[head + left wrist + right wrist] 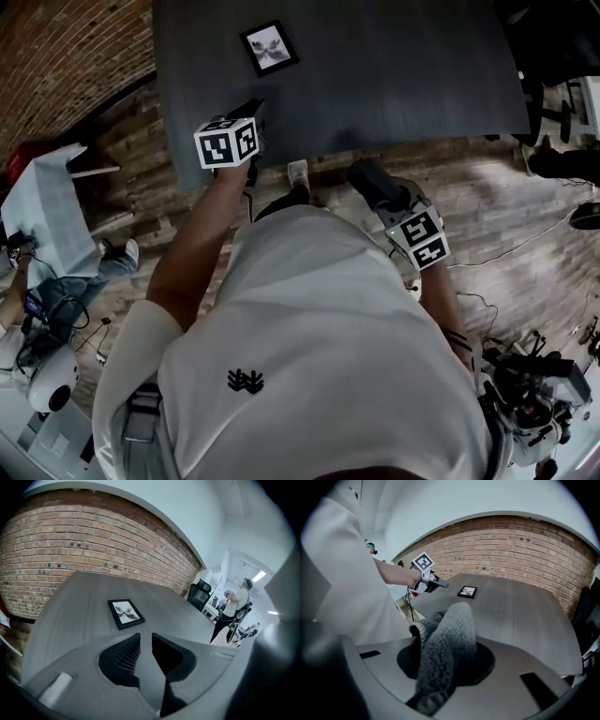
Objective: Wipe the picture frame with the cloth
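Picture frame (269,48) lies on the table (403,75)

Inspection of finishes: the grey deep-pile cloth (447,644) is showing a rough, fuzzy, matt nap where the right gripper (443,672) is pinching it in its smooth grey plastic shell. The dark grey rectangular table (403,75) is presenting a matt top with fine grain lines. The small black picture frame (269,48) is looking smooth-edged. The left gripper (146,641) is displaying ribbed black pads (126,652). The red brick wall (70,541) is appearing rough and matt.
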`<state>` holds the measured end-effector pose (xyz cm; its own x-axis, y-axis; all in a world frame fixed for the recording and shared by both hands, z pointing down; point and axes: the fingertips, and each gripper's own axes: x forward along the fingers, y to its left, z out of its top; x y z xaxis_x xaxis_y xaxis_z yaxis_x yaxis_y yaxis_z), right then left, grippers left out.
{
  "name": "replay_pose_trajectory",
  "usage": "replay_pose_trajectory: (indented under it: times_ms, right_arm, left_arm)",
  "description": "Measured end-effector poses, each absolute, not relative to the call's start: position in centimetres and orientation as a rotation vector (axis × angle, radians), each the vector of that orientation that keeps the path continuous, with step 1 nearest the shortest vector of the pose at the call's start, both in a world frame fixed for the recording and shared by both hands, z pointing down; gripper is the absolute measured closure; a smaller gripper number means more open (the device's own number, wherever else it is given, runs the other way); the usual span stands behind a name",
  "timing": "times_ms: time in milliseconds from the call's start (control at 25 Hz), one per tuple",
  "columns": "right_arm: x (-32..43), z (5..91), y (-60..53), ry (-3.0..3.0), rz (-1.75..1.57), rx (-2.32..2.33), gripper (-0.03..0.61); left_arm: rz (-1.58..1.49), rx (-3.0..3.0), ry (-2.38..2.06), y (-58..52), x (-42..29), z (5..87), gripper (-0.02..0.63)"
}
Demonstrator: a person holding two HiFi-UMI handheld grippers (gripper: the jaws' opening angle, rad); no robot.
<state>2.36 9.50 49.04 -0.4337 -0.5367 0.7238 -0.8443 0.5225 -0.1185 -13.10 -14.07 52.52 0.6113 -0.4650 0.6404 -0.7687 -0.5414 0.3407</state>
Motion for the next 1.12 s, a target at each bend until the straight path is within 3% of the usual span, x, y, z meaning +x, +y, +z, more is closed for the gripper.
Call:
replay_pose_trajectory:
  times_ms: [440,960,1120]
  right_arm:
    - [6.0,47.6,0.6,-2.014,0.604,1.182,0.488]
    - [14.0,48.2,-4.3,-2.053,0.552,0.989,0.488]
    - [16.2,48.6,-4.5,-2.071,0.542,0.952,0.488]
  left_arm:
    - [0.619,1.988,-1.173,-29.3,-14.5,60.3,0.502]
    - [0.622,1.878,-1.394,-31.1,-14.5,62.5,0.498]
    - [0.606,1.819,-1.399,-30.8,-14.4,62.3,0.528]
